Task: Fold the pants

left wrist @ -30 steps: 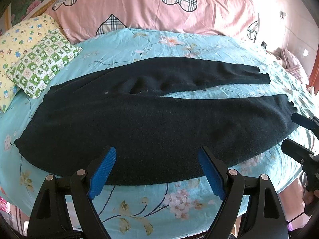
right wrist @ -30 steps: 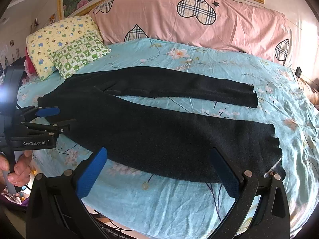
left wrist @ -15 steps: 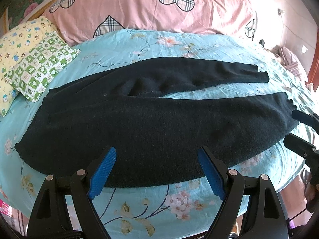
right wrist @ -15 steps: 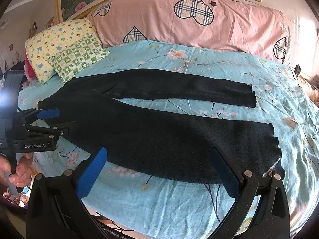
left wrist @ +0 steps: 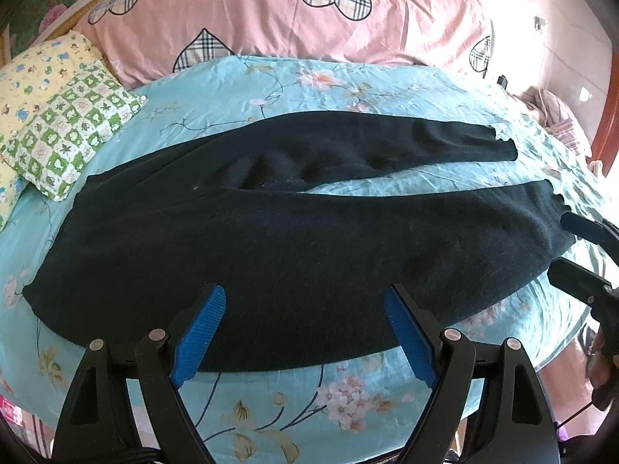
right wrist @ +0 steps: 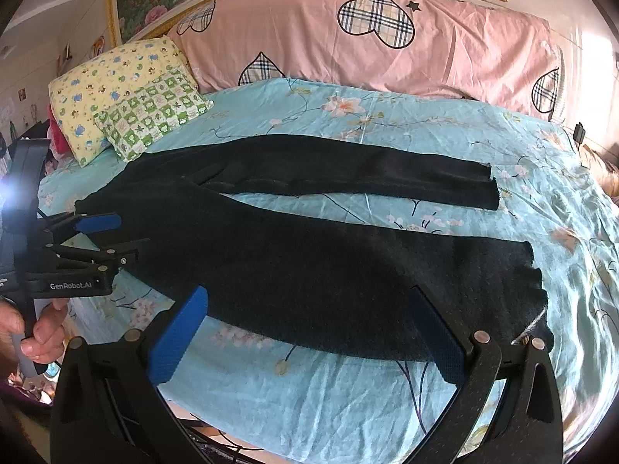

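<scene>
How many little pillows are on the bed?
2. The yellow pillow lies at the far left corner of the bed. The green checkered pillow leans on its front. The big pink cushion behind could hide more.

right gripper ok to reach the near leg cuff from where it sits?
Probably yes. The right gripper is open and hovers over the near leg of the black pants, whose cuff lies flat on the blue bedsheet just right of its fingers. Nothing lies between them.
</scene>
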Action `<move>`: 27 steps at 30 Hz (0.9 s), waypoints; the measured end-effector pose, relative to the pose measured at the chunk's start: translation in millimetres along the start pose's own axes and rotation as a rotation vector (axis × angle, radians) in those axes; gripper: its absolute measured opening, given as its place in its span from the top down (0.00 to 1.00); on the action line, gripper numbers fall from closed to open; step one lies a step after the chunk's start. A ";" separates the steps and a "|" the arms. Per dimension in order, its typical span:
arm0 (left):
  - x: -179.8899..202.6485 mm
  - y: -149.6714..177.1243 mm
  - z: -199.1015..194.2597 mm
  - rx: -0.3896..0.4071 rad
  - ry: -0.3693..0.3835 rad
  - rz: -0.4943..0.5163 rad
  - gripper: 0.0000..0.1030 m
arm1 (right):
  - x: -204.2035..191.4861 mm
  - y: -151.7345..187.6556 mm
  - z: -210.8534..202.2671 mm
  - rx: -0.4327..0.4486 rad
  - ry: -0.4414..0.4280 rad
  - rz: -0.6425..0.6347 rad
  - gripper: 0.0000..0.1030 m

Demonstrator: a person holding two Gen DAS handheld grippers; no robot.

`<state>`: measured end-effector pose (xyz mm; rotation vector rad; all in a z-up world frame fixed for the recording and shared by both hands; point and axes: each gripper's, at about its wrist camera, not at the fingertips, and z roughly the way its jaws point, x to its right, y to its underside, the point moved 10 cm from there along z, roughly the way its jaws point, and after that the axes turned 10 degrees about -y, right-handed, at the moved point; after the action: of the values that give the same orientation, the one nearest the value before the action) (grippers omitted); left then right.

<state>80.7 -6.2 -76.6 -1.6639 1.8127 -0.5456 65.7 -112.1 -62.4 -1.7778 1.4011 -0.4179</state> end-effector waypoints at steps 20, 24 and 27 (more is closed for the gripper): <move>4.2 -89.1 41.6 0.018 0.065 0.081 0.17 | 78.5 -59.7 11.7 0.039 -0.022 0.144 0.00; 12.4 -113.9 58.7 -0.008 0.121 0.119 0.17 | 99.2 -76.7 17.2 0.037 -0.027 0.158 0.00; 15.7 -132.0 70.8 -0.016 0.149 0.143 0.17 | 116.6 -88.8 22.5 0.028 -0.021 0.168 0.00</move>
<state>225.4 -30.9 -42.7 -1.5243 2.0298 -0.6073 177.0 -206.1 -34.3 -1.6234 1.5088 -0.3270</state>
